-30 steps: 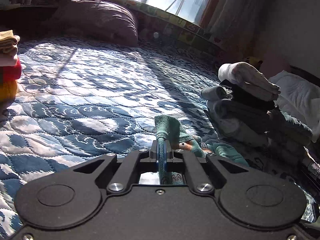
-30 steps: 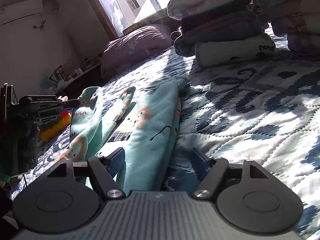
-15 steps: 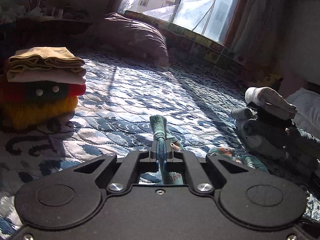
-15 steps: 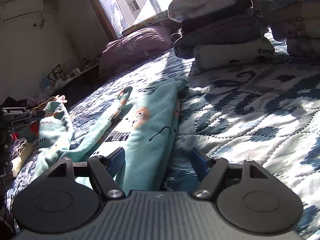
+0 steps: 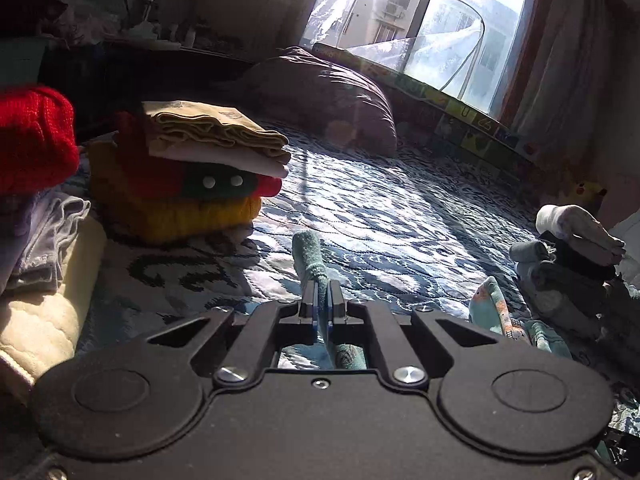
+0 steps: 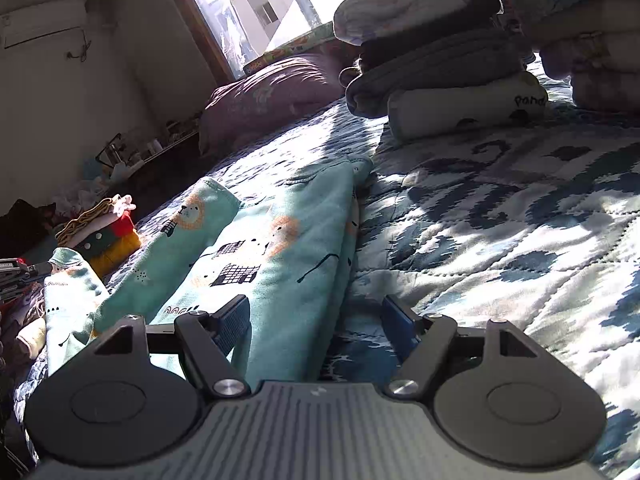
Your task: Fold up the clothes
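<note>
**Left claw pinching the teal garment, right claw spread over it**

Your left gripper (image 5: 320,300) has its jaws pressed together on a fold of the teal printed garment (image 6: 280,248); a tuft of the cloth sticks up beyond the fingertips, and more of it shows through the gap behind them. From the right wrist view, that pinched end is at the far left, lifted off the quilt, with a sleeve or leg running from it back toward the main body of the garment.

Your right gripper (image 6: 316,316) has its jaws wide apart and grips nothing. It sits low over the near end of the garment: the left finger (image 6: 234,320) is over the teal cloth, the right finger (image 6: 398,324) over the bare blue-and-white quilt (image 6: 500,240) just beside the garment's right edge. Whether either finger touches the surface, you cannot tell.

The garment lies stretched along the quilt, its far end close to a stack of folded clothes (image 6: 436,52) at the far right. A second stack (image 5: 192,172), tan and white pieces on a red, green and yellow knit, stands at the left, near your left gripper. A purple pillow (image 5: 328,96) lies at the far end under the window (image 5: 420,24).
</note>
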A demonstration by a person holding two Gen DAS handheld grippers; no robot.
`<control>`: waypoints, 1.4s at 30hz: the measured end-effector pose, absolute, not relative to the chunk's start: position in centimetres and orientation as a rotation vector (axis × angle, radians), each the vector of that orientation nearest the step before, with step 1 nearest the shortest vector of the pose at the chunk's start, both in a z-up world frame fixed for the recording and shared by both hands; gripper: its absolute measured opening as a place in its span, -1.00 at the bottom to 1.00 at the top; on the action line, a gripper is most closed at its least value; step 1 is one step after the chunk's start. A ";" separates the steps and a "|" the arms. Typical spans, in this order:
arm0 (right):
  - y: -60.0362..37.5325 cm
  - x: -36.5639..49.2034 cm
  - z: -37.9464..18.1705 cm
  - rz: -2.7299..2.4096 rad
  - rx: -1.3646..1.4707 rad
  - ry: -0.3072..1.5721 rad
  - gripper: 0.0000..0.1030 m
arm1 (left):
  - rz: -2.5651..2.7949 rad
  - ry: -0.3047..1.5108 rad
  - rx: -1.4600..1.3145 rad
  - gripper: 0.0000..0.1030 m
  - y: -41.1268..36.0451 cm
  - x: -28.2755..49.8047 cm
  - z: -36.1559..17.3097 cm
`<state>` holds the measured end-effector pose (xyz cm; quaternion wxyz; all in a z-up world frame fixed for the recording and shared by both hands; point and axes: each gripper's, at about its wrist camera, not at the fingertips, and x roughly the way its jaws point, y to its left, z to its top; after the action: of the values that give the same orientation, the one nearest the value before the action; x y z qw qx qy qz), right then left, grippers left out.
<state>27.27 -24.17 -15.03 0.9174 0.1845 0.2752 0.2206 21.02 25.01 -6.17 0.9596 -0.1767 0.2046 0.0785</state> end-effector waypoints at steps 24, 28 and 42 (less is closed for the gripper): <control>-24.2 27.3 -15.1 0.454 0.384 0.566 0.40 | 0.371 0.624 -0.013 -0.94 24.5 19.9 -13.0; -24.3 27.3 -15.1 0.455 0.389 0.565 0.40 | 0.463 0.617 0.080 -0.39 23.8 19.8 -12.6; -24.3 27.3 -15.2 0.457 0.393 0.565 0.40 | 0.016 0.573 -0.116 -0.55 17.3 20.2 -12.7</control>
<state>27.29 -24.32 -15.19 0.9160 0.1911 0.2744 0.2219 20.18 17.31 -12.66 0.9576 -0.0570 0.2823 0.0077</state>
